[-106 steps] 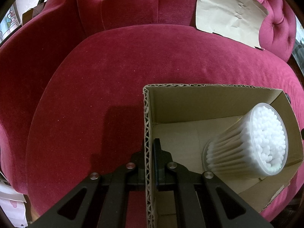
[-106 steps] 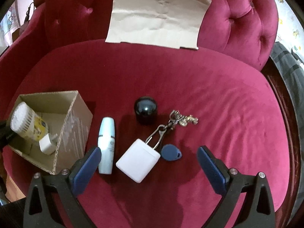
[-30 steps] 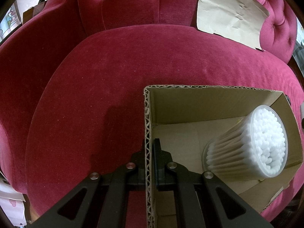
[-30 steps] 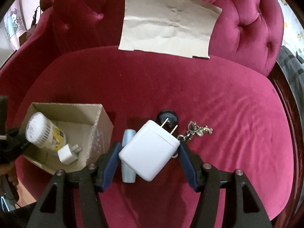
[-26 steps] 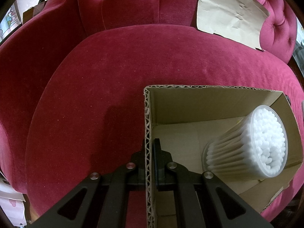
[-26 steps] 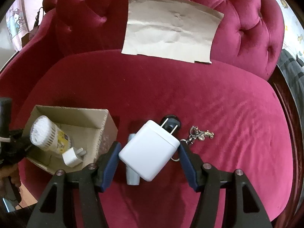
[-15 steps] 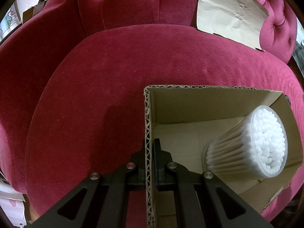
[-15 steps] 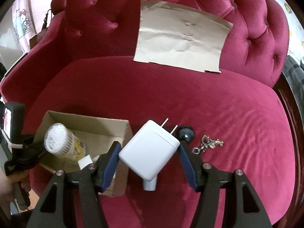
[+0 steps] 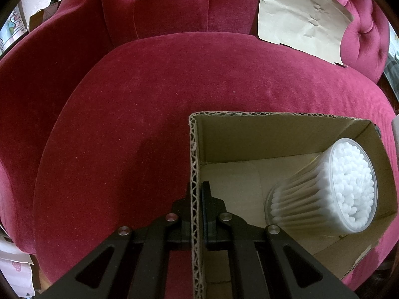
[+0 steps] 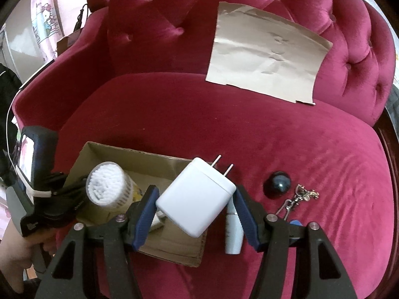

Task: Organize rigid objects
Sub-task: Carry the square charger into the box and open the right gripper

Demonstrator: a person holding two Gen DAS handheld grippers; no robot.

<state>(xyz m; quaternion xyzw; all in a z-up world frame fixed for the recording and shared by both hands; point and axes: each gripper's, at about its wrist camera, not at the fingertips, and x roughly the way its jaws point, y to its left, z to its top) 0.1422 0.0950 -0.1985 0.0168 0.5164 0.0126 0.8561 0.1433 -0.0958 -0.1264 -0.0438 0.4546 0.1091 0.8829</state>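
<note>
My right gripper [image 10: 195,196] is shut on a white charger plug [image 10: 195,195], prongs pointing away, held above the right part of the open cardboard box [image 10: 119,150]. The box sits on a red velvet seat and holds a clear tub of cotton swabs [image 10: 107,186] lying on its side, and a small white plug [image 10: 156,220], partly hidden. My left gripper [image 9: 197,196] is shut on the box's left wall [image 9: 195,174]; the swab tub [image 9: 331,191] lies in the box's right part. The left gripper also shows in the right wrist view [image 10: 59,190].
On the seat right of the box lie a white-blue tube [image 10: 233,234], a dark ball [image 10: 277,184], a keyring [image 10: 299,196] and a blue tag [image 10: 295,222]. A sheet of brown paper [image 10: 266,57] leans on the tufted backrest [image 10: 159,32].
My right gripper has lifted the white charger off the seat and carried it left, over the box. The left gripper and the box have stayed still.
</note>
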